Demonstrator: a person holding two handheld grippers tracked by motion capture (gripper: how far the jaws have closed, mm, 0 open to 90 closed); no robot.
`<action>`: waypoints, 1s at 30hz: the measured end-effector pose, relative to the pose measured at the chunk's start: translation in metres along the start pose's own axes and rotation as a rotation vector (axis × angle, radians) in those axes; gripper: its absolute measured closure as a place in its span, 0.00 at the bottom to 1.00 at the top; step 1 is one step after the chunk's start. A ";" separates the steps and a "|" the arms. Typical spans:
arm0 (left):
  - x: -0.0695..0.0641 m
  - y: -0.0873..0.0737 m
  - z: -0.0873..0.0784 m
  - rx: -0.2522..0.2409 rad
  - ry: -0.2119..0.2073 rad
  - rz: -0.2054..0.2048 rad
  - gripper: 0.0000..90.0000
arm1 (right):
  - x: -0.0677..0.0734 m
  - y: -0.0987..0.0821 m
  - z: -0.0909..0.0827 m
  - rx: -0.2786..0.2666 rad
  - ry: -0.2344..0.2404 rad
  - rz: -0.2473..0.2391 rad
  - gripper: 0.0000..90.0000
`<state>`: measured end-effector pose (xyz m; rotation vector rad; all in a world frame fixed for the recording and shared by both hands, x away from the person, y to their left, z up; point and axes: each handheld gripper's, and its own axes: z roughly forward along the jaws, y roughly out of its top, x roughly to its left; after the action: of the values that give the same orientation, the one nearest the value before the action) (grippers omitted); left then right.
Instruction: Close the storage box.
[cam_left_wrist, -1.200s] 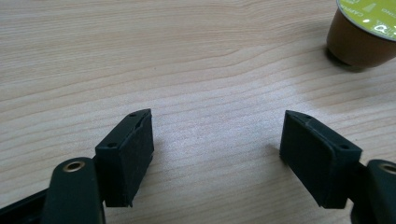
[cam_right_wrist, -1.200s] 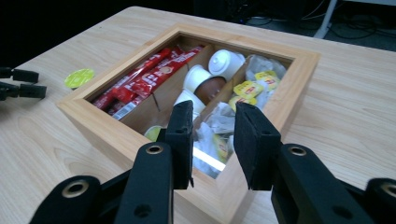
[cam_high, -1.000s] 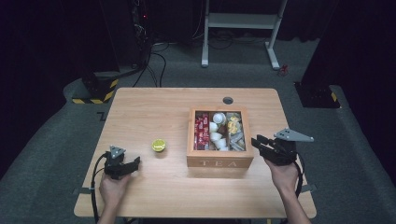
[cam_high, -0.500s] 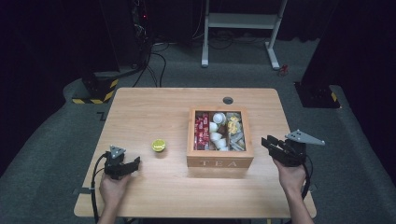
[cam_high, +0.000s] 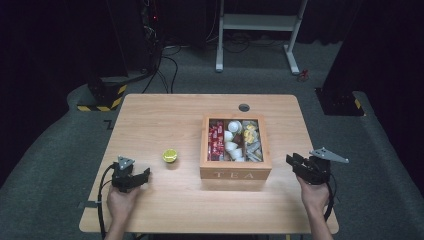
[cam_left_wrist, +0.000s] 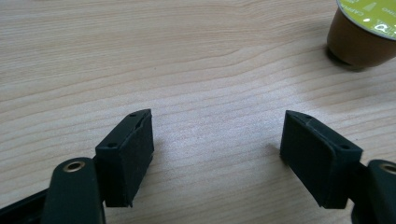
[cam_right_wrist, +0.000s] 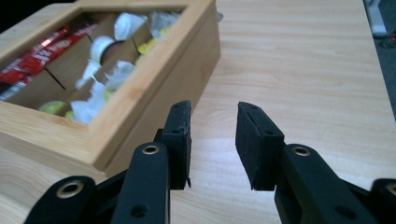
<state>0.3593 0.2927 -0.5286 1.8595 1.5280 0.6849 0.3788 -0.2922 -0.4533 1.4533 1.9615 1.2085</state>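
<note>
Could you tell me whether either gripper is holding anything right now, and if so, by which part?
Nothing is held. The left gripper stands open over bare table, short of the coffee capsule; the right gripper is open beside the tea box.

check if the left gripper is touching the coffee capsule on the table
Apart. The left gripper view shows the open left gripper with bare wood between its jaws and the coffee capsule off near the top right corner.
</note>
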 end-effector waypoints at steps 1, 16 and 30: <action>0.000 0.000 0.000 0.000 0.000 0.000 0.29 | -0.001 -0.003 0.002 0.007 -0.006 0.005 0.73; 0.000 0.000 0.000 0.000 0.001 0.001 0.29 | -0.006 -0.036 0.034 0.104 -0.102 0.001 0.68; 0.000 0.000 0.000 -0.002 0.000 -0.002 0.29 | -0.003 -0.049 0.052 0.157 -0.199 -0.067 0.54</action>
<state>0.3589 0.2923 -0.5287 1.8565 1.5285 0.6854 0.3915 -0.2777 -0.5220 1.5067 1.9869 0.8616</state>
